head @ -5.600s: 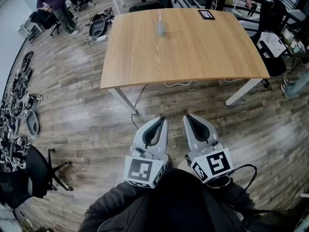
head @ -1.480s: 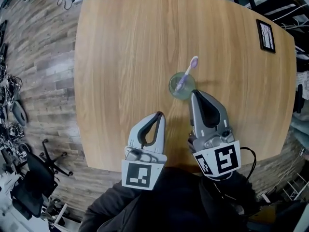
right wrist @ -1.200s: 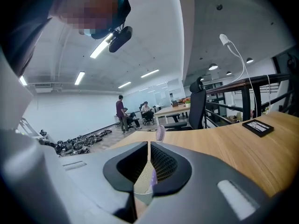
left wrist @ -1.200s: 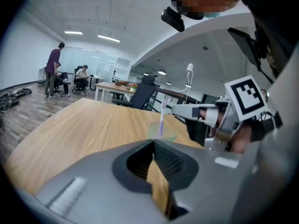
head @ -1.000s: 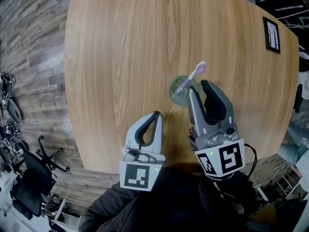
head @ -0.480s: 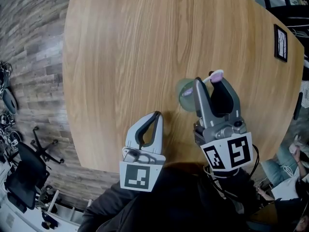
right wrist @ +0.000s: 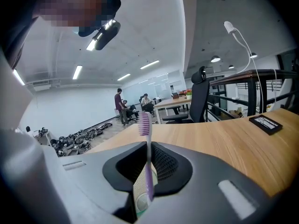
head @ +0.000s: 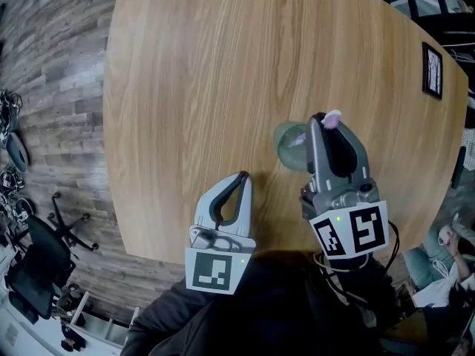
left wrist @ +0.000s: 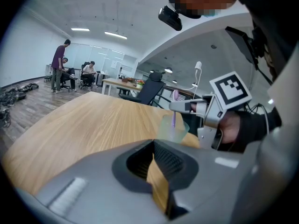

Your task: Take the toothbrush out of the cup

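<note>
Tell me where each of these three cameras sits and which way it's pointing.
Head view: on the person's head, looking steeply down at the table; shows dark sleeves, left tongs, right tongs.
Left gripper view: rides the left tongs, facing across the table toward the cup; its own shut jaws fill the foreground.
Right gripper view: rides the right tongs, looking along jaws that have just been closing on the toothbrush.
Shared: both gripper views show the toothbrush; the left one also shows the right tongs.
</note>
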